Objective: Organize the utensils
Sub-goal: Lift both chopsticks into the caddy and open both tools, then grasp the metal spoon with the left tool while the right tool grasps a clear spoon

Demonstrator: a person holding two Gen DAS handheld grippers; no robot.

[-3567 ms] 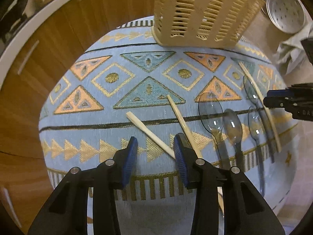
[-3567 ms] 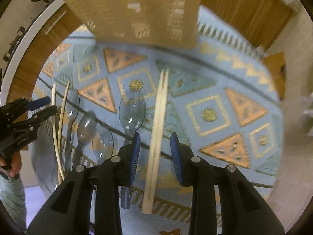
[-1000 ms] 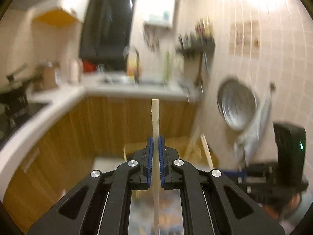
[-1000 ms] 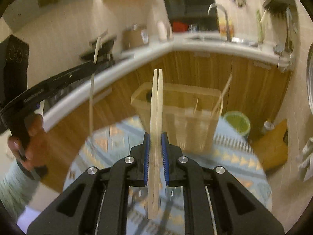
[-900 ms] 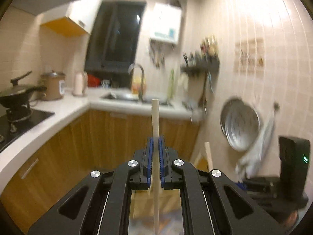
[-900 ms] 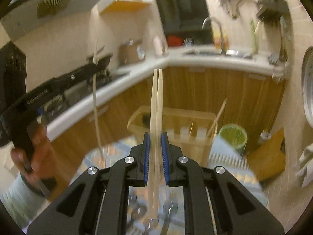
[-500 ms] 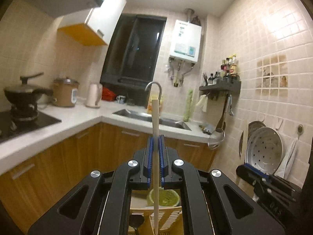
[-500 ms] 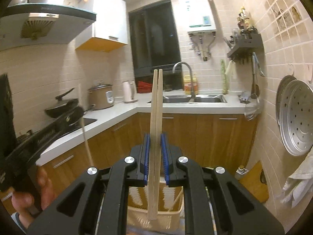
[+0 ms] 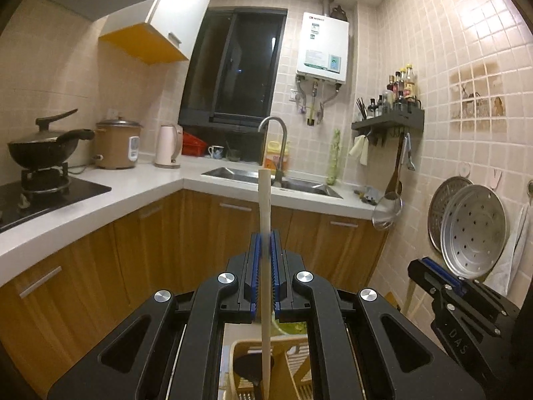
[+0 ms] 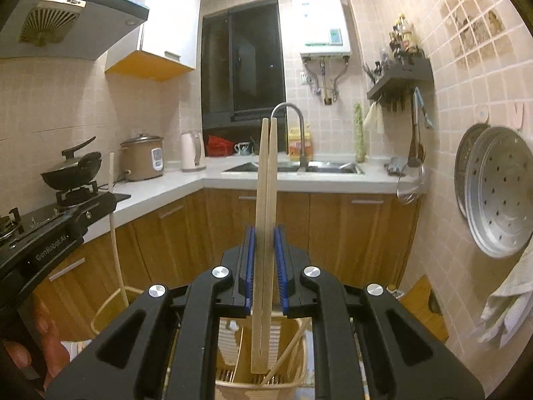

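Note:
My left gripper [image 9: 265,260] is shut on a single wooden chopstick [image 9: 265,206], held upright above the beige slotted basket [image 9: 289,366]; a dark utensil lies inside the basket. My right gripper [image 10: 265,256] is shut on a pair of wooden chopsticks [image 10: 266,180], upright, their lower ends just over the basket [image 10: 263,383], which holds another chopstick leaning inside. The left gripper also shows in the right wrist view [image 10: 60,230] at left, with its chopstick [image 10: 115,230]. The right gripper shows in the left wrist view [image 9: 443,286].
Wooden cabinets [image 9: 140,260] and a white counter [image 9: 116,196] with sink [image 10: 299,166], wok [image 9: 40,150], rice cooker and kettle lie ahead. Steamer trays [image 10: 496,193] and a towel [image 10: 509,300] hang on the right wall.
Both grippers have tilted up further from the table to the kitchen wall, each still holding its chopsticks upright over the basket.

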